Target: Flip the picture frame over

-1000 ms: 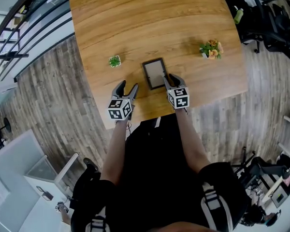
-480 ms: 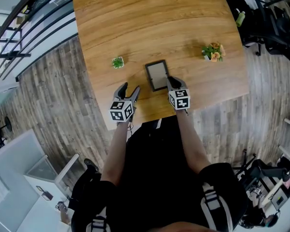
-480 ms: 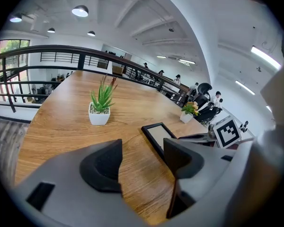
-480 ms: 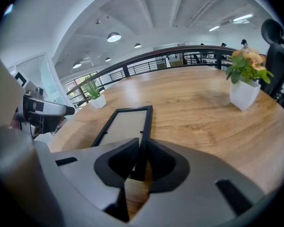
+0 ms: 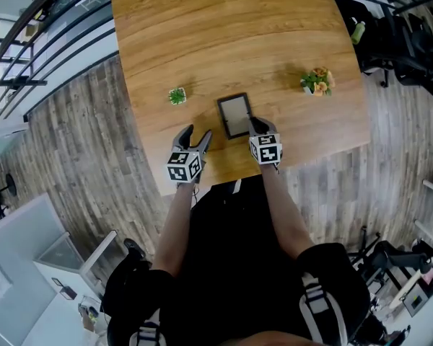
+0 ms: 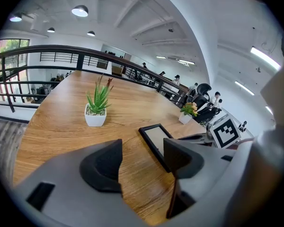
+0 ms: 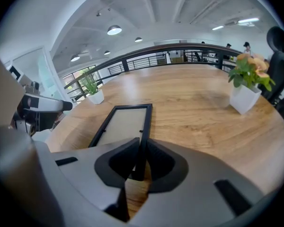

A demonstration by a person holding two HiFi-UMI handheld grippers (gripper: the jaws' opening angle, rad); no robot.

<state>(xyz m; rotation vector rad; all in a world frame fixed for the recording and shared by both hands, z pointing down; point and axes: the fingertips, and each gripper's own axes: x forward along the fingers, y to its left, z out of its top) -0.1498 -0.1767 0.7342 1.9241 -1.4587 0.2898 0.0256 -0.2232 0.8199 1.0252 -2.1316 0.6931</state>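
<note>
One right gripper [image 5: 254, 125] has just closed its jaws on the picture frame [image 5: 234, 114], on its long edge; the left gripper [image 5: 197, 132] hangs beside the frame, jaws wide.

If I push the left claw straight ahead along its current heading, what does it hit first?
Most likely the bare wooden table between the open jaws of the left claw, just left of the picture frame. Its right-hand side might clip the frame's edge; depth is unclear.

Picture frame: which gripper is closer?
Right. The right gripper has just closed on the right edge of the picture frame; the left gripper sits open off its left side, apart.
</note>
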